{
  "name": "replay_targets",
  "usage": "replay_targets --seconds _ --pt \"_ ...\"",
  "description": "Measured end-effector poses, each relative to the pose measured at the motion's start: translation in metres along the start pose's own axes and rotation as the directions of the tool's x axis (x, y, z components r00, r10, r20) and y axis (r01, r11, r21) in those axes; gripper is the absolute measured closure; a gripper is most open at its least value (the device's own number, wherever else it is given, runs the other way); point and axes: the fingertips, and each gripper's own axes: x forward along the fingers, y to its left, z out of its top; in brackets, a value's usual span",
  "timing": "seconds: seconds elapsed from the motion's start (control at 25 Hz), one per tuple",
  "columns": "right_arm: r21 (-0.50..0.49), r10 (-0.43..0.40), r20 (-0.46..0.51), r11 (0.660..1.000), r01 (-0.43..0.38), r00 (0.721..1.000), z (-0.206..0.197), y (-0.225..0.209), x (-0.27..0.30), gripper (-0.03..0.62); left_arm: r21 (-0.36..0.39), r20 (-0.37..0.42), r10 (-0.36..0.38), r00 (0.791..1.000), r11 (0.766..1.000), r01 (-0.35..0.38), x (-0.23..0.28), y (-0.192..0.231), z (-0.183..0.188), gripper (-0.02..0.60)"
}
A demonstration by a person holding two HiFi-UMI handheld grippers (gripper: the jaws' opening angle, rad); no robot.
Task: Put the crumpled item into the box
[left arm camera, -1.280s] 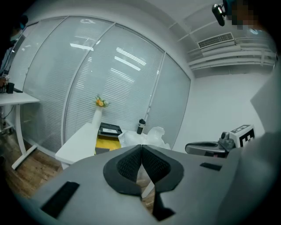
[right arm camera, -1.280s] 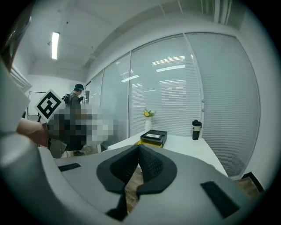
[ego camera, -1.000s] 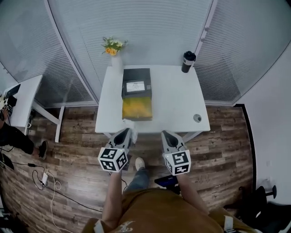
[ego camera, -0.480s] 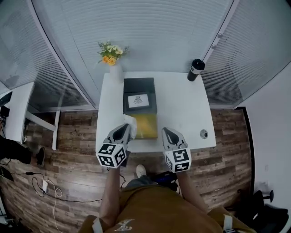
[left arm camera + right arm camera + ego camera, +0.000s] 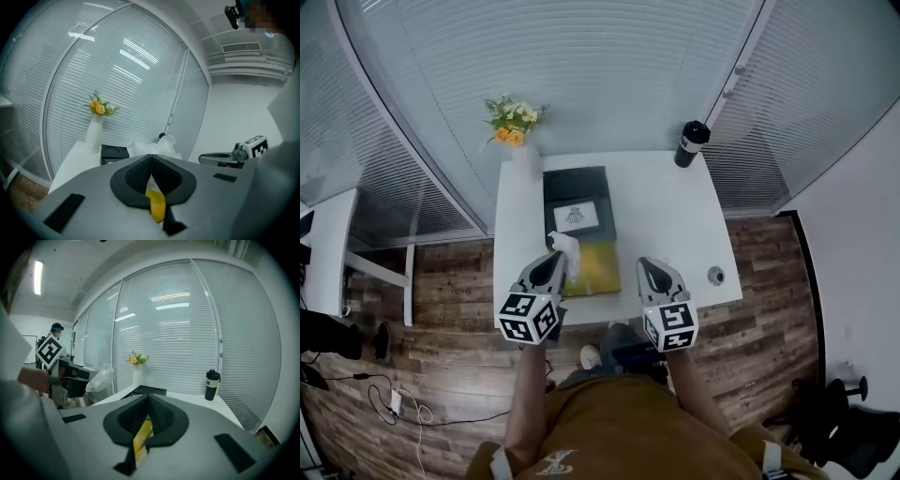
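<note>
In the head view an open box [image 5: 596, 272] lies on the white table [image 5: 661, 225], with a yellow inside at the near end and a black lid [image 5: 573, 187] behind it. My left gripper [image 5: 555, 259] is shut on the crumpled white item [image 5: 566, 246], held over the box's near left corner. In the left gripper view the crumpled item [image 5: 157, 146] bulges past the shut left gripper [image 5: 151, 157]. My right gripper [image 5: 649, 268] hovers at the table's front edge, right of the box, shut with nothing in it. The right gripper view shows the right gripper [image 5: 149, 398] closed and the crumpled item [image 5: 100, 379] at left.
A white vase with orange flowers [image 5: 513, 131] stands at the table's back left corner and a dark bottle [image 5: 688, 143] at the back right. A small round object [image 5: 715, 275] lies near the front right edge. Glass walls with blinds surround the table; the floor is wood.
Both grippers have come forward to the table. The left one has carried the crumpled item from the table's front edge to over the box's near left corner.
</note>
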Motion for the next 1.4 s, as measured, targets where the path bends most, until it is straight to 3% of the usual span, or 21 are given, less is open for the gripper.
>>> replay_targets --seconds 0.88,1.4 --pt "0.027 0.022 -0.04 0.999 -0.021 0.999 -0.013 -0.01 0.032 0.582 0.01 -0.062 0.018 0.998 1.0 -0.018 0.028 0.012 -0.008 0.555" --pt "0.034 0.02 -0.113 0.999 -0.017 0.993 -0.042 -0.014 0.046 0.582 -0.014 -0.139 0.036 0.99 0.999 -0.038 0.035 0.023 -0.044 0.555"
